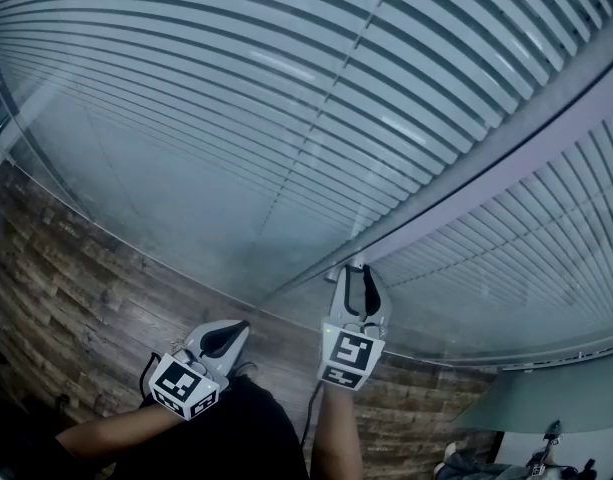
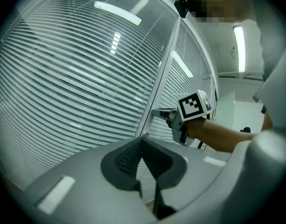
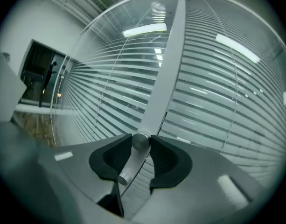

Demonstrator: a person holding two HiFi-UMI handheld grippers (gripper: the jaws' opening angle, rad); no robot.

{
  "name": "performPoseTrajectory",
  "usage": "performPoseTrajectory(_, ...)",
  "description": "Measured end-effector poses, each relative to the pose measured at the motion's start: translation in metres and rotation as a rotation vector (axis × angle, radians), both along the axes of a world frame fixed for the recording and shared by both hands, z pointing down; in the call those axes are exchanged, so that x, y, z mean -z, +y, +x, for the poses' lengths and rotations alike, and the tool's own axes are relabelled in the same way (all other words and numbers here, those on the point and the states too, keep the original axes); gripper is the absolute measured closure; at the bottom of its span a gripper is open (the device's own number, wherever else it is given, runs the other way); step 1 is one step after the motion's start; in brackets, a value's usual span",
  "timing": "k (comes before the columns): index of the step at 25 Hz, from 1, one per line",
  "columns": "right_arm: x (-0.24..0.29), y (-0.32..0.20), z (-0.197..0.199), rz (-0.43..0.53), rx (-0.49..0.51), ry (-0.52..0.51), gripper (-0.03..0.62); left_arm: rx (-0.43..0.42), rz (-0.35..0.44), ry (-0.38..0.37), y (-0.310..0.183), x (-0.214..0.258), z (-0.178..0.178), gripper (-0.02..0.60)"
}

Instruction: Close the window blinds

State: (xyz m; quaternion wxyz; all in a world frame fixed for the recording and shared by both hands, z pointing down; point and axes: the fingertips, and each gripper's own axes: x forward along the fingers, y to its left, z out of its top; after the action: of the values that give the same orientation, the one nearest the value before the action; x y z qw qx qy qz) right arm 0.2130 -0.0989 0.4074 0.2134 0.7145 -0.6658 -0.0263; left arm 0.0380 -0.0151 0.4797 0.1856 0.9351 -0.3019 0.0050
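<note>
Well short of the upright grey metal mullion (image 1: 466, 190), low and to its left, the left gripper (image 2: 143, 147) is held back with its jaws together on nothing, presumably because one hand is judged enough for this job. Against the mullion itself, the right gripper (image 1: 356, 278) is reached forward, and its jaws are clamped on the small silver round metal knob (image 3: 140, 142) that stands out from the mullion's face. The grip is taken across the knob's sides, it is judged, so that the knob can be twisted by a roll of the wrist. Beyond the mullion, behind the glass on both sides of it, the white horizontal slatted blinds (image 1: 236, 88) are seen with dark gaps between the slats, so the closing is judged unfinished.
</note>
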Motion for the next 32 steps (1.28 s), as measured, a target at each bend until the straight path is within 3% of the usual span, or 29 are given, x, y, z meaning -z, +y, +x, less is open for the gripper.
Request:
performPoseTrajectory(3, -0.003, -0.005, 0.000, -0.033, 0.008, 0.133, 0.465, 0.002, -0.004, 0.000, -0.005, -0.002, 0.002, 0.581)
performPoseTrajectory(11, -0.003, 0.005, -0.006, -0.092, 0.024, 0.343, 0.464, 0.007, -0.007, 0.008, 0.006, -0.001, -0.002, 0.581)
performPoseTrajectory(20, -0.005, 0.004, -0.010, -0.145, 0.038, 0.675, 0.467, 0.004, -0.004, 0.014, 0.007, 0.001, 0.002, 0.581)
performPoseTrajectory(30, -0.002, 0.006, -0.011, -0.072, 0.030, 0.627, 0.461, -0.006, 0.001, 0.012, 0.006, 0.001, 0.007, 0.581)
performPoseTrajectory(32, -0.001, 0.010, -0.013, -0.051, 0.034, 0.575, 0.451, -0.007, -0.001, 0.013, 0.006, 0.001, 0.006, 0.581)
